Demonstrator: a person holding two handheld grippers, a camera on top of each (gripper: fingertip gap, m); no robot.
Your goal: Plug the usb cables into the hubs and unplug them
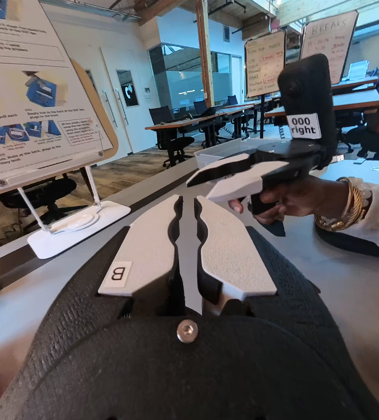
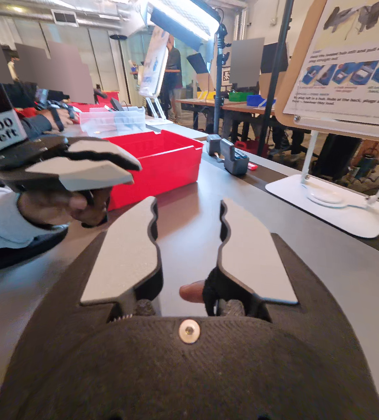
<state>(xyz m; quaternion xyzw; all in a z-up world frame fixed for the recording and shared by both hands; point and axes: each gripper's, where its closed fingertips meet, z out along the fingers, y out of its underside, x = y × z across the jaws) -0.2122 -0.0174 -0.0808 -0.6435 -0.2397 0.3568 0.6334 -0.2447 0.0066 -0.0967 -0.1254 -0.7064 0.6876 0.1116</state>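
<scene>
No usb cable shows clearly in either view. Two grey box-shaped devices (image 2: 234,159), one with blue ports, sit at the table's far edge; I cannot tell if they are hubs. My left gripper (image 1: 188,198) is held above the grey table (image 1: 320,284) with its jaws almost together and nothing between them. It also shows at the left of the right wrist view (image 2: 136,175). My right gripper (image 2: 188,202) is open and empty above the table. It also shows in the left wrist view (image 1: 198,189), just ahead and right of the left fingertips.
A red bin (image 2: 161,159) stands ahead and left of the right gripper, with a clear plastic bin (image 2: 115,120) behind it. Another clear bin (image 1: 218,152) sits behind the right gripper. An instruction board on a white stand (image 1: 77,225) (image 2: 334,204) is at the table's far edge.
</scene>
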